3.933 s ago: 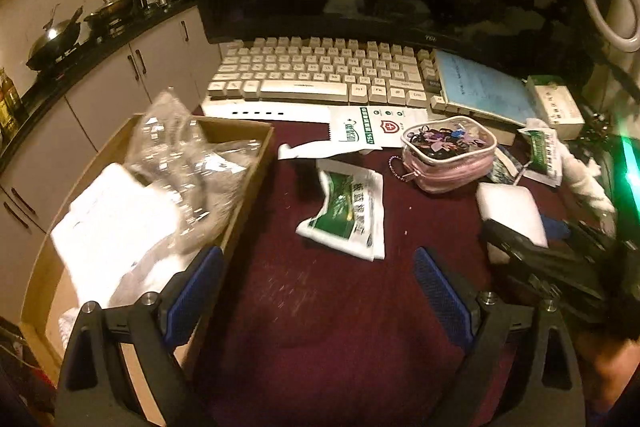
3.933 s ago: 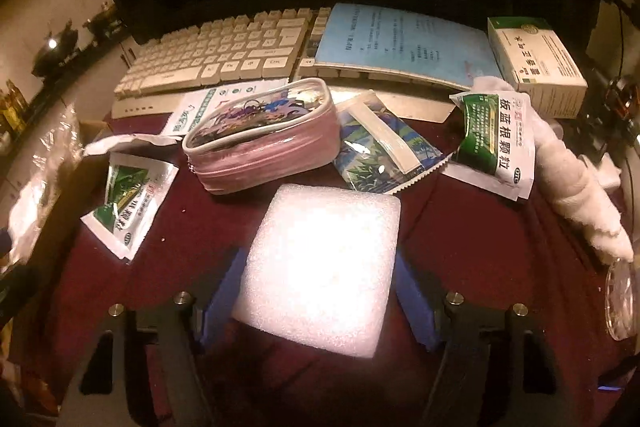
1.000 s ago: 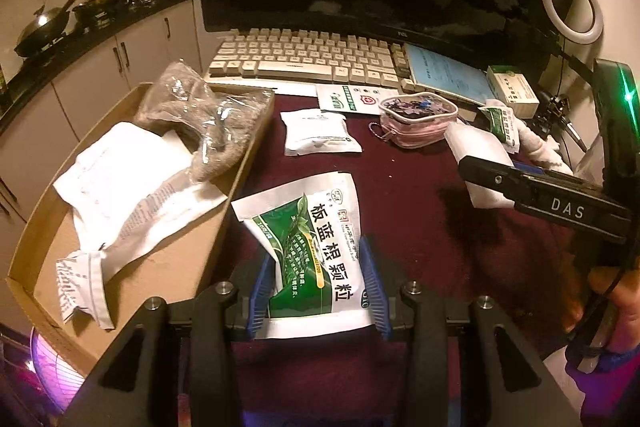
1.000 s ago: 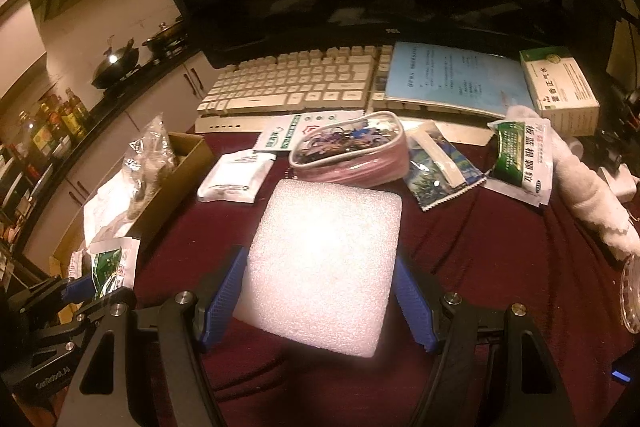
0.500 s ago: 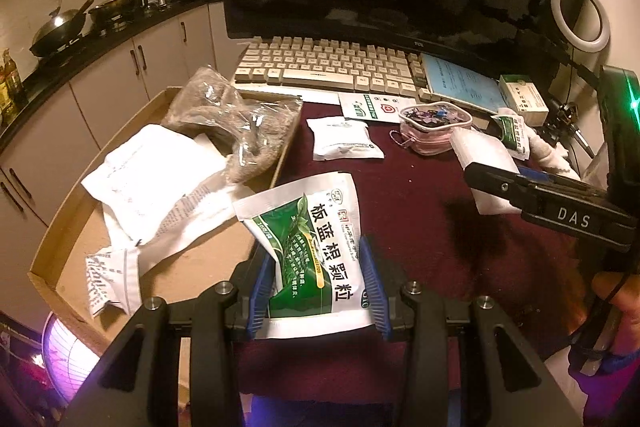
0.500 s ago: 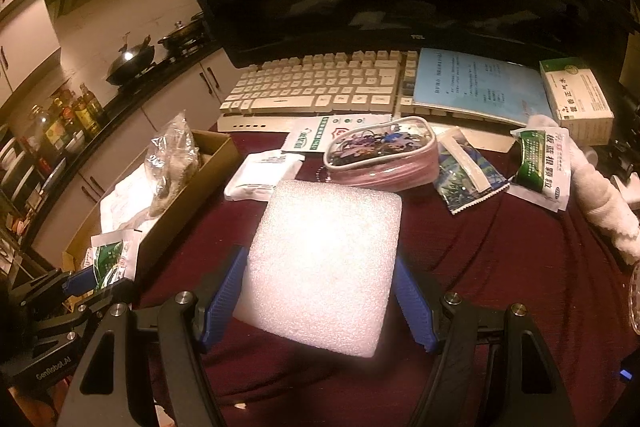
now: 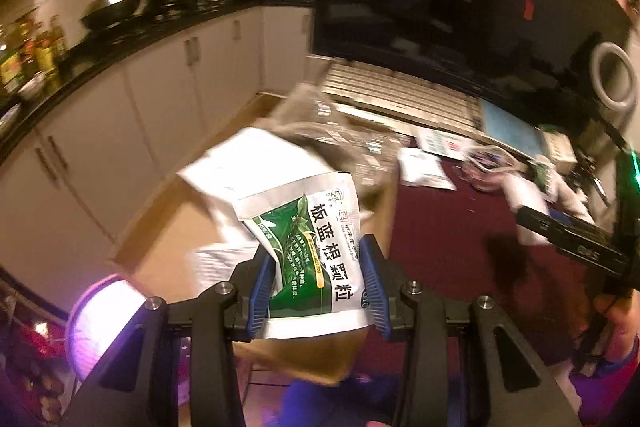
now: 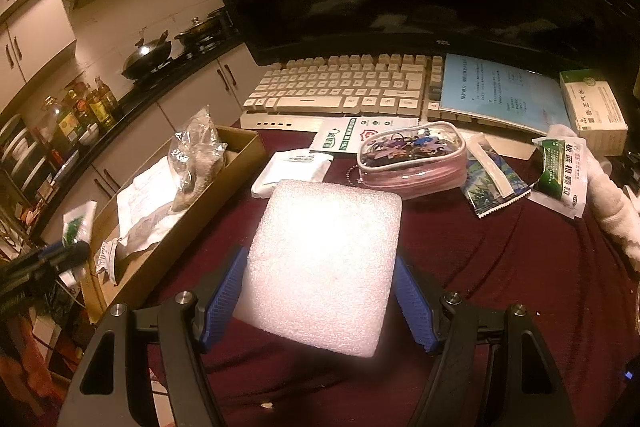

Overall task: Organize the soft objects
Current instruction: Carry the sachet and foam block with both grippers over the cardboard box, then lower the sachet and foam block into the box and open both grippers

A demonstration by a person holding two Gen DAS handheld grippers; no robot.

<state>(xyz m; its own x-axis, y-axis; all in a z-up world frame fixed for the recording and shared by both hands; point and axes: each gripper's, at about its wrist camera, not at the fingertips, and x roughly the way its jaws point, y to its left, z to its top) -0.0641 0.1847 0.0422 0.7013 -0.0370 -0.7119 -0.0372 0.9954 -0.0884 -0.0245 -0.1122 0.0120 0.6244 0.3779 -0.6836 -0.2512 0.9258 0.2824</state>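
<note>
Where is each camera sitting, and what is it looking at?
Left wrist: sits on the left gripper, looking past its green sachet at the cardboard box; a hand shows.
Right wrist: sits on the right gripper, looking over its foam block towards the keyboard; no hand shows.
Both show the box, keyboard and maroon cloth.

The near part of the red table (image 8: 500, 287) is bare. A pink pouch (image 8: 412, 163) and packets (image 8: 560, 171) crowd its far edge.
</note>
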